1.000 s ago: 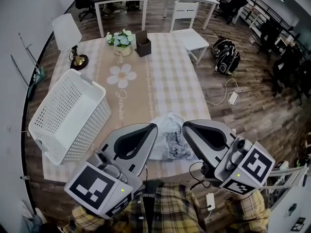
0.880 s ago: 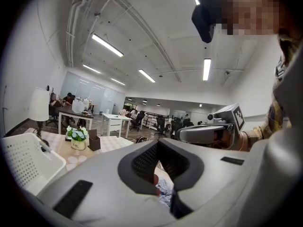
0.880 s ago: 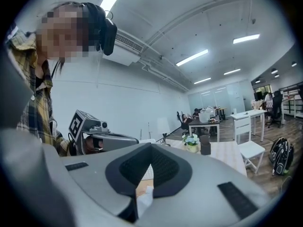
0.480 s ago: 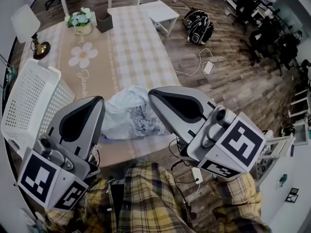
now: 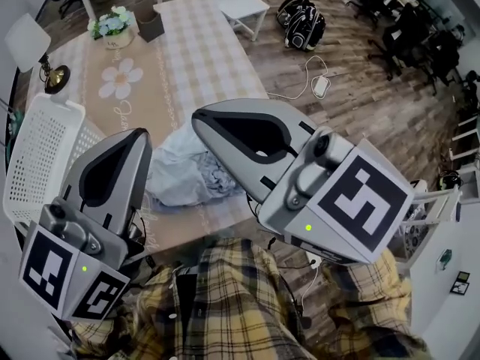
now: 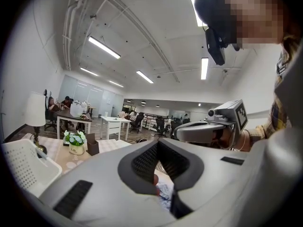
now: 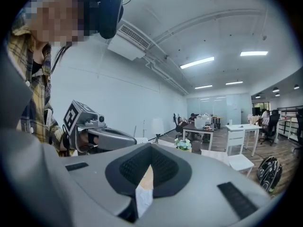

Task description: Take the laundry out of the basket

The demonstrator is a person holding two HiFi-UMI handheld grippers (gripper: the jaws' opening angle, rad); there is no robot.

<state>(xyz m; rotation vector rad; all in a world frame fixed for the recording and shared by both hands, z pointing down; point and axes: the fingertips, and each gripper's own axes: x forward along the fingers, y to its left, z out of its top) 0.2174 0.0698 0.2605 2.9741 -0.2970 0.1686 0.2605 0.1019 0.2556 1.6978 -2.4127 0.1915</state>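
The laundry (image 5: pixel 182 177), a crumpled pile of pale blue and patterned cloth, lies on the table's near edge, outside the white slatted basket (image 5: pixel 36 156) at the left. Both grippers are held high, close to the head camera and above the pile. My left gripper (image 5: pixel 141 136) is shut and empty; the basket (image 6: pixel 21 167) shows at the lower left of its own view (image 6: pixel 158 144). My right gripper (image 5: pixel 199 118) is shut too, with nothing in it (image 7: pixel 150 148). Through each slit between the jaws only a sliver of cloth and table shows.
On the checked tablecloth (image 5: pixel 195 43) stand a lamp (image 5: pixel 26 42), a flower pot (image 5: pixel 109 25) and a brown box (image 5: pixel 150 27). A white chair (image 5: pixel 241 2), a black backpack (image 5: pixel 301 21) and a cable with an adapter (image 5: pixel 319 86) are on the wooden floor to the right.
Both grippers have come up nearer the head camera and look larger, the right one most. The view has tipped towards the person's shirt. The laundry and basket stay put.
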